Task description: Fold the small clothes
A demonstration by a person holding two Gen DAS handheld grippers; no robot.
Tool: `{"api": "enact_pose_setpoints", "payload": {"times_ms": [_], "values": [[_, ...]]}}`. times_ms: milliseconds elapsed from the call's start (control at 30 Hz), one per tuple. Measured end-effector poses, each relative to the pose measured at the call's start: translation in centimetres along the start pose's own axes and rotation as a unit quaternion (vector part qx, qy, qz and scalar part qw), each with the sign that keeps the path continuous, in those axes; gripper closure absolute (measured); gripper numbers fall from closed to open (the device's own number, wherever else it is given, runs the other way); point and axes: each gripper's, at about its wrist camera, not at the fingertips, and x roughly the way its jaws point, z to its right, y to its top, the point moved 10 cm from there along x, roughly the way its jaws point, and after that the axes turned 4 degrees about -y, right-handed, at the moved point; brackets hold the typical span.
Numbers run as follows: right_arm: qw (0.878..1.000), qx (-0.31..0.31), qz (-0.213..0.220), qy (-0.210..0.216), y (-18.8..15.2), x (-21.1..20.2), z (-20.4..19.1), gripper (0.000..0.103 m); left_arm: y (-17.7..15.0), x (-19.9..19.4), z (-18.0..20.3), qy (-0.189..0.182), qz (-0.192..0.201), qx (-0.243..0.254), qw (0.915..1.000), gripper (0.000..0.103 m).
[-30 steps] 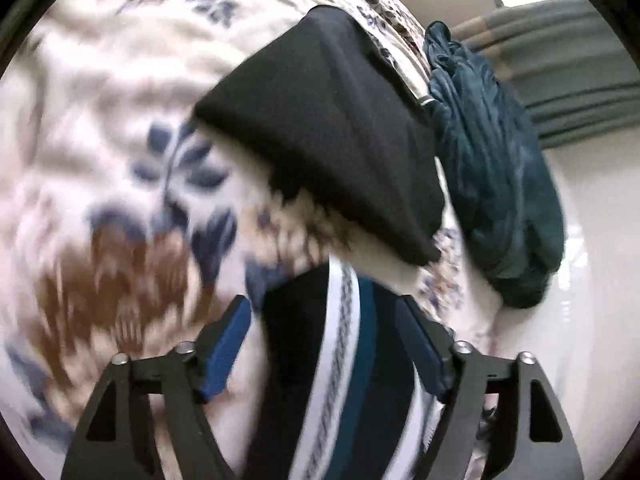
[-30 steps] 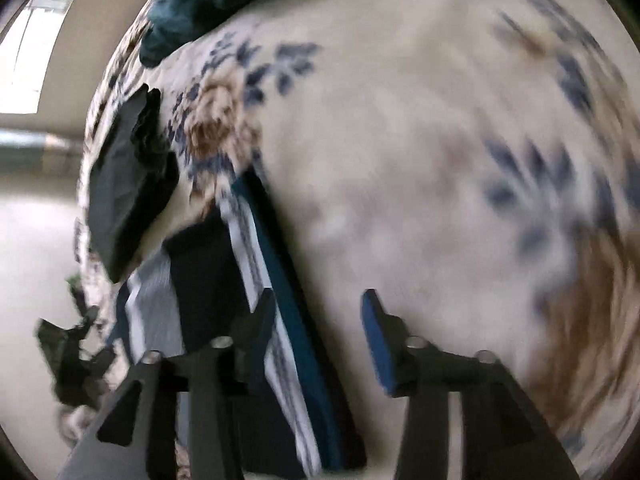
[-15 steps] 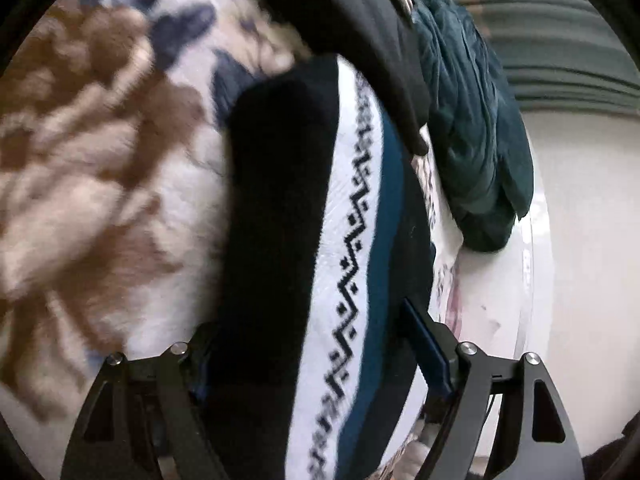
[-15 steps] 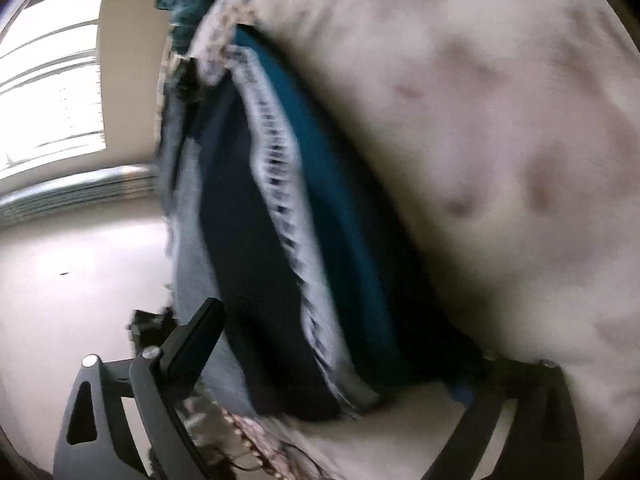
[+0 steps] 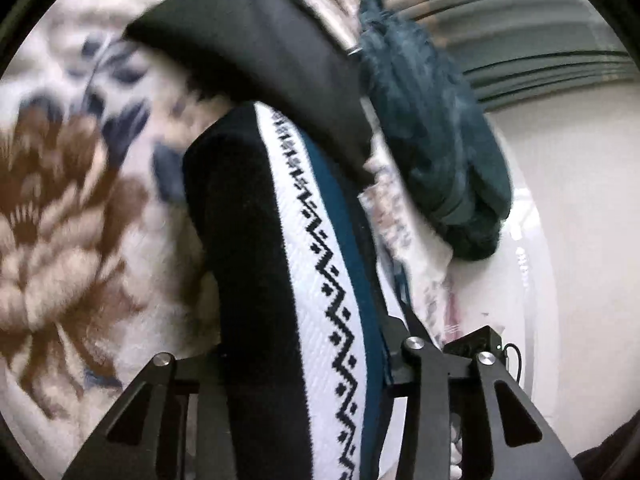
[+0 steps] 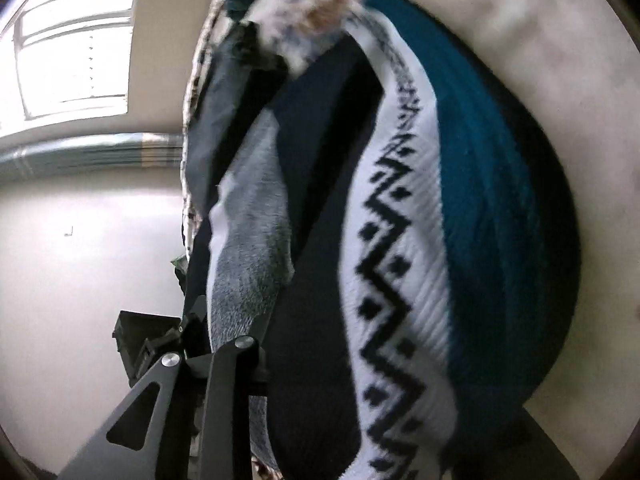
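A striped knit garment [image 5: 304, 280], black, white with a black zigzag, and teal, lies on a floral blanket [image 5: 68, 216]. My left gripper [image 5: 300, 364] is shut on its edge, the cloth filling the gap between the fingers. In the right wrist view the same garment [image 6: 400, 240] fills the frame, with a grey part [image 6: 248, 240] at its left. My right gripper [image 6: 360, 380] is shut on it; the right finger is hidden by the cloth.
A folded black garment [image 5: 256, 52] lies just beyond the striped one. A crumpled dark teal garment [image 5: 432, 128] lies at the blanket's right edge. A pale floor [image 5: 568, 216] and grey curtains [image 5: 540, 28] lie past it. A window [image 6: 72, 48] shows at the left.
Both grippers moved in onto the striped garment and closed on it. The garment now stands closer and larger in both views, and the black folded garment is back in the left view.
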Motion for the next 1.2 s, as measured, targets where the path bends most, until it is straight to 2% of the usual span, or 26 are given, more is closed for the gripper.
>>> {"api": "enact_pose_setpoints", "payload": {"times_ms": [233,400,533,600,667,733,833,867,900,967,1000,1067,1133,1200], "values": [[0.997,-0.054,0.042,0.025,3.6,-4.0,-8.5,0.076,6.0,-3.0,6.4,-0.032,0.035,0.042,0.9980,0.068],[0.992,-0.087,0.080,0.049,9.7,-3.9,-16.2,0.076,14.8,-4.1,8.7,-0.040,0.067,0.065,0.9948,0.068],[0.988,-0.098,0.102,0.064,15.2,-0.6,-20.0,0.076,22.2,-3.3,6.9,-0.029,0.084,0.072,0.9934,0.068],[0.988,-0.101,0.103,0.063,17.8,2.4,-21.2,0.076,25.4,-2.4,4.0,-0.019,0.080,0.060,0.9948,0.068],[0.989,-0.099,0.096,0.055,19.2,5.3,-21.4,0.076,27.2,-1.3,0.4,0.002,0.065,0.050,0.9966,0.067],[0.991,-0.097,0.081,0.033,20.3,8.9,-21.0,0.076,27.7,0.3,-3.0,0.024,0.040,0.030,0.9984,0.066],[0.994,-0.096,0.046,-0.007,20.0,13.1,-18.6,0.075,27.3,1.8,-8.0,0.059,-0.007,-0.002,0.9982,0.052],[0.995,-0.096,0.033,-0.019,19.5,13.8,-17.8,0.069,27.1,1.7,-8.7,0.060,-0.014,-0.011,0.9981,0.048],[0.995,-0.094,0.027,-0.029,19.3,14.1,-17.1,0.058,26.8,1.3,-8.7,0.053,-0.017,-0.013,0.9984,0.048],[0.993,-0.099,0.034,-0.056,18.6,13.2,-15.6,0.043,26.2,0.3,-8.0,0.053,-0.012,-0.004,0.9985,0.048],[0.992,-0.098,0.040,-0.072,18.3,12.4,-14.7,0.040,25.7,-0.3,-7.7,0.062,-0.010,0.004,0.9980,0.048],[0.989,-0.096,0.041,-0.101,17.9,11.3,-13.0,0.039,25.5,-1.1,-7.2,0.078,0.000,0.016,0.9968,0.046],[0.983,-0.097,0.049,-0.148,17.5,10.1,-11.0,0.039,24.9,-1.8,-7.1,0.116,0.011,0.031,0.9927,0.037],[0.976,-0.105,0.050,-0.185,17.4,9.2,-9.9,0.039,24.5,-2.6,-7.1,0.167,0.024,0.049,0.9843,0.026]]}}
